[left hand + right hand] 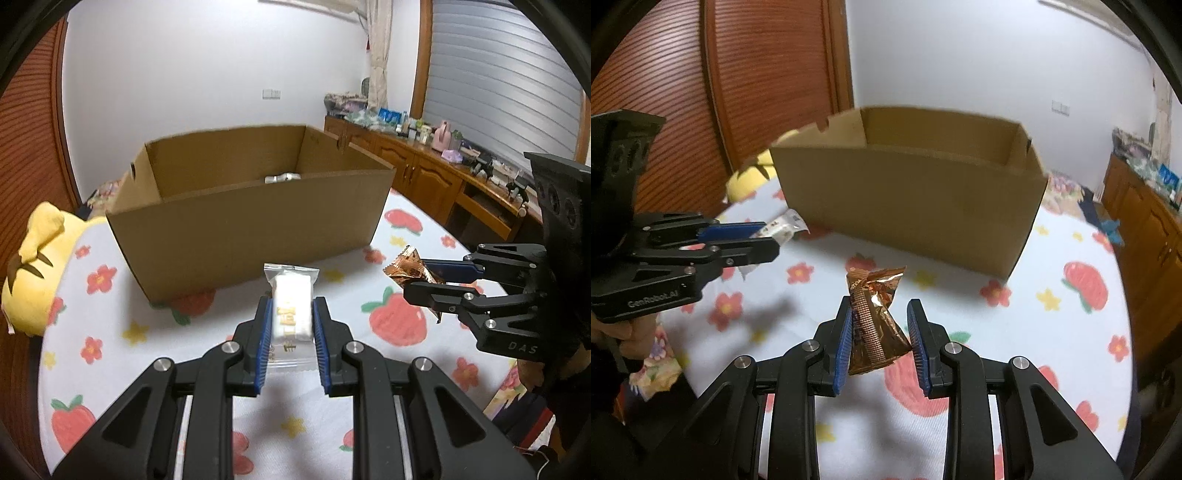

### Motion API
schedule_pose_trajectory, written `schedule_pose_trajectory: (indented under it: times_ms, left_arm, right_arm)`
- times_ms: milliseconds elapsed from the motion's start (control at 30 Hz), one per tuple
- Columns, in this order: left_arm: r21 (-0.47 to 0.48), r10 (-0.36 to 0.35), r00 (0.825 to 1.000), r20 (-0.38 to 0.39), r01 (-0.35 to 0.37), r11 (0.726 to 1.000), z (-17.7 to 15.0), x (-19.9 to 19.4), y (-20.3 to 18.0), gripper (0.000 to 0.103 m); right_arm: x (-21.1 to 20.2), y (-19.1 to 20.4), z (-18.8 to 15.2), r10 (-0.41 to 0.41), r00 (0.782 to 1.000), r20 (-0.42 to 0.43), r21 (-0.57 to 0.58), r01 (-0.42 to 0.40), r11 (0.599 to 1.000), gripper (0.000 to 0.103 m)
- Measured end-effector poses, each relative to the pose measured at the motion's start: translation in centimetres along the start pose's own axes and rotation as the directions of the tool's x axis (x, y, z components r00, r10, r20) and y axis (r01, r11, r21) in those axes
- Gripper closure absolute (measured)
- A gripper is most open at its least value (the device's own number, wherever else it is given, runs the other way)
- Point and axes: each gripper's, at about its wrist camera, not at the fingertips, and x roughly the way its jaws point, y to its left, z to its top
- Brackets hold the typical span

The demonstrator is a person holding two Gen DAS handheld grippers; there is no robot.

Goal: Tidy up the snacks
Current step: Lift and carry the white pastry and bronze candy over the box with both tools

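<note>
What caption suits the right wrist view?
Right hand-held gripper holding a crinkled copper foil snack packet before an open brown cardboard box.

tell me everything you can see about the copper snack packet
The copper snack packet is a small shiny foil pouch, crinkled, with a ribbed seam down its length and a flared, crimped top edge. It is held above the strawberry-print cloth, standing roughly upright and leaning a little. The right gripper pinches its lower part between blue ribbed pads. The cardboard box stands beyond it, apart.
</note>
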Motion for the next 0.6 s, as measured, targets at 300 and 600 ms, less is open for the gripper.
schedule_pose_trajectory:
  times_ms: [300, 600]
  left_arm:
    - [0.014, 0.005, 0.998, 0.069, -0.006, 1.0, 2.0, -2.1, 0.1, 0.083]
    - [0.019, 0.013, 0.995, 0.096, -0.015, 1.0, 4.3, -1.5, 1.2, 0.083]
  right_arm:
    - [-3.2, 1.0, 2.0, 0.002, 0.995, 0.097, -0.033, 0.001, 0.999, 0.075]
    - [-3.7, 0.6, 4.8, 0.004, 0.989, 0.15, -0.05, 0.003, 0.999, 0.075]
